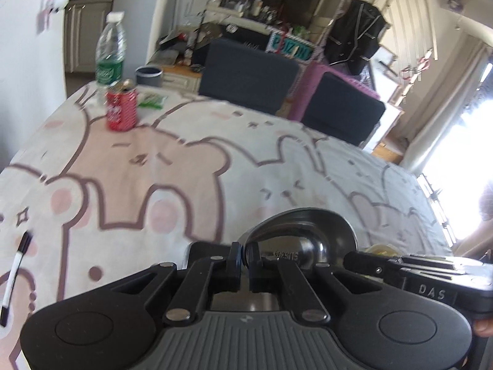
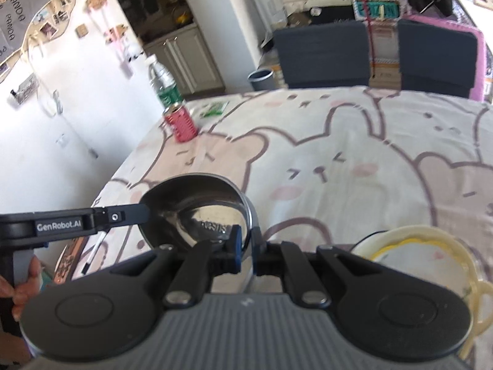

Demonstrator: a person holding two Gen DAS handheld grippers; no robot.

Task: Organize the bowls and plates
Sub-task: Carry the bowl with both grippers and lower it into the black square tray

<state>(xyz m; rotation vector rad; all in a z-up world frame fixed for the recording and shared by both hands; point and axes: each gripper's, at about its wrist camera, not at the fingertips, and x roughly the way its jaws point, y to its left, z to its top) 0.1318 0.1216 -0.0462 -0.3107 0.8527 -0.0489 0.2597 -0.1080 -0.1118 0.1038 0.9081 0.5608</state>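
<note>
Both grippers clench the rim of one steel bowl (image 2: 200, 212) above the tablecloth (image 2: 339, 160): the left gripper (image 1: 245, 260) and right gripper (image 2: 245, 246) on opposite sides. A cream dish (image 2: 431, 246) just right is half hidden. Background is blurred.

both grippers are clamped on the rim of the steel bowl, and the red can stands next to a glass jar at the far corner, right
Not quite: beside the red can stands a plastic water bottle, not a jar, as the left wrist view shows. The left gripper and right gripper are indeed clamped on the steel bowl rim.
</note>
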